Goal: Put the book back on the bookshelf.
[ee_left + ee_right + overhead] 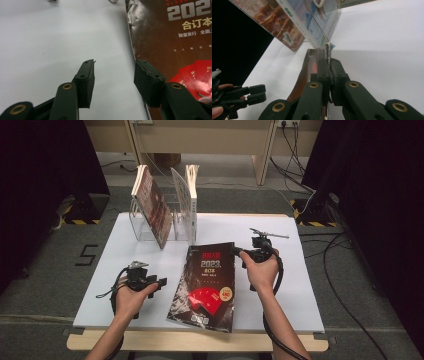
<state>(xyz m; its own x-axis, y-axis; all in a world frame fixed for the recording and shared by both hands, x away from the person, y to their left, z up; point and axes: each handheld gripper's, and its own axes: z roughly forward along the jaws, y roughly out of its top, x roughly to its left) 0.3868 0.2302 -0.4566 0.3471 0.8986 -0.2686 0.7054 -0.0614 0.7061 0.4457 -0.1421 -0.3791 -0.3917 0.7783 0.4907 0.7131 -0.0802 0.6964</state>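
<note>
A: Where is the magazine (206, 287) right now?

B: It lies near the middle of the white table (300, 285), cover up, with the clear rack (145, 227) off at about eleven o'clock from it. Two books stand in that rack: a reddish one (152, 207) leaning left and a white one (192, 202) upright.

A: And the grippers?

B: The right gripper (327, 60) is pinching the magazine's right edge near its top corner, at about two o'clock on the cover. The jaws are pressed together on the pages, and that edge looks tipped up off the table. The left gripper (113, 75) sits at nine o'clock of the magazine with its jaws spread, one pad just over the cover's left edge, nothing between them.

A: So how should the lift go?

B: I'd say keep the right pinch firm and raise slowly, since a thin glossy magazine will likely sag and slide. The left gripper should come in low along the table, catch the spine edge between its pads and close before the magazine swings. Then both carry it upright toward the open slot in the rack.
</note>
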